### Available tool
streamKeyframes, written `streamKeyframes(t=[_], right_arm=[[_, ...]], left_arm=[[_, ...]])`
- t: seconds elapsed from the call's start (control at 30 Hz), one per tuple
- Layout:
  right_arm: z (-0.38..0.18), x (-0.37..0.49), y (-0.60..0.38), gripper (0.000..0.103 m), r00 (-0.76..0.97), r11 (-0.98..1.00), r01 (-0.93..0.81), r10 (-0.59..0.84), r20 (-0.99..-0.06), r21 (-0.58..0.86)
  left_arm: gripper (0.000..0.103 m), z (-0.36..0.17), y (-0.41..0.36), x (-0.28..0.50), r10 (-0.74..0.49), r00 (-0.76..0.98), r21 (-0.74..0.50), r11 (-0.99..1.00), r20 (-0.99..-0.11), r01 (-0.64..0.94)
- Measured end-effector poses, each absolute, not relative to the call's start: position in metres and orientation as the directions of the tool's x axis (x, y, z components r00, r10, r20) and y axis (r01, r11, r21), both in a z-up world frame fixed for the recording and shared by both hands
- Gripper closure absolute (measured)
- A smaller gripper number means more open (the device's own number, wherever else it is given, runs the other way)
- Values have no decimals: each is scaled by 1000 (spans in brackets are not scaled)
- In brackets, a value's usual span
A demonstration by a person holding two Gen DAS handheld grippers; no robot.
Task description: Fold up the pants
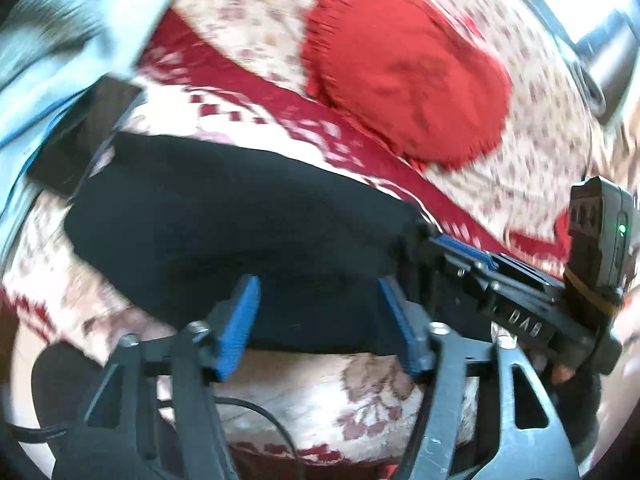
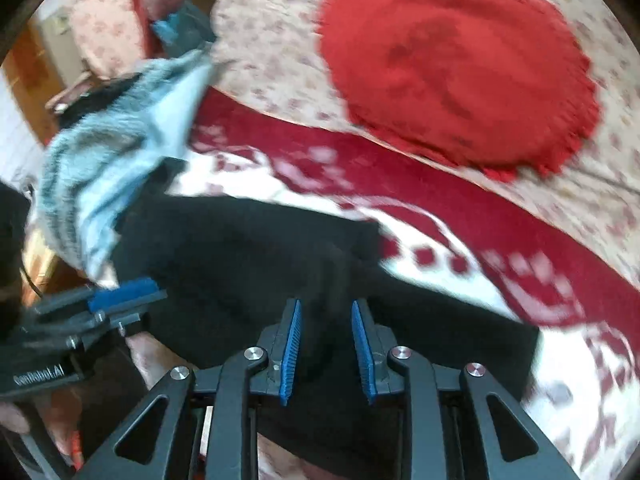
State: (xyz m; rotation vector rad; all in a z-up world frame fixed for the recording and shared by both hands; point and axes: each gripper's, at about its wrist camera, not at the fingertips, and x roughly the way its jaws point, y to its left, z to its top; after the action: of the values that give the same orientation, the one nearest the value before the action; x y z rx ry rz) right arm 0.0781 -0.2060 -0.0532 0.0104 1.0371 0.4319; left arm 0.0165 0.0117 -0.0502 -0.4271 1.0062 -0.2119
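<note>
The black pants (image 1: 224, 220) lie folded in a broad flat shape on the patterned bedspread (image 1: 360, 392). My left gripper (image 1: 318, 282) hovers over their near edge, its blue pads (image 1: 240, 320) wide apart with no cloth pinched. In this view the right gripper (image 1: 444, 240) comes in from the right, its tips at the right end of the pants. In the right wrist view my right gripper (image 2: 326, 306) stands partly open over the pants (image 2: 248, 248). A dark ridge of cloth runs in the gap, and the pads do not press it. A left pad (image 2: 124, 294) shows at the left edge.
A round red fringed mat (image 2: 456, 68) lies on the bedspread beyond the pants, past a dark red band (image 2: 400, 168). A light blue and grey garment (image 2: 120, 152) is bunched at the pants' left end. A black cable (image 1: 260, 412) runs under the left gripper.
</note>
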Motion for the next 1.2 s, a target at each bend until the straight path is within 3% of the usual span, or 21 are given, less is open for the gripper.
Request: streamKeyframes(t=[0.1,0.37,0.93,1.2], right_arm=[[-55,96,-178,72,398,876,-404,427,-812,262],[-76,129,-102,69,297,812,-530,448,-843,244],[-93,171,2,67,224,663,-738,419,-880,128],[-113,181,29,59,113,575,-796,446,-888,188]], left_arm=[[36,-55,40,9,-335,538,-452,887,-774,-97],[36,-69,82,3,-288,543,-468,854,-789,-227],[36,-92,109,10,-306,523,-519,790,-795,-327],[34,-100,109,19,-308,531,-533,775,-789,-341]])
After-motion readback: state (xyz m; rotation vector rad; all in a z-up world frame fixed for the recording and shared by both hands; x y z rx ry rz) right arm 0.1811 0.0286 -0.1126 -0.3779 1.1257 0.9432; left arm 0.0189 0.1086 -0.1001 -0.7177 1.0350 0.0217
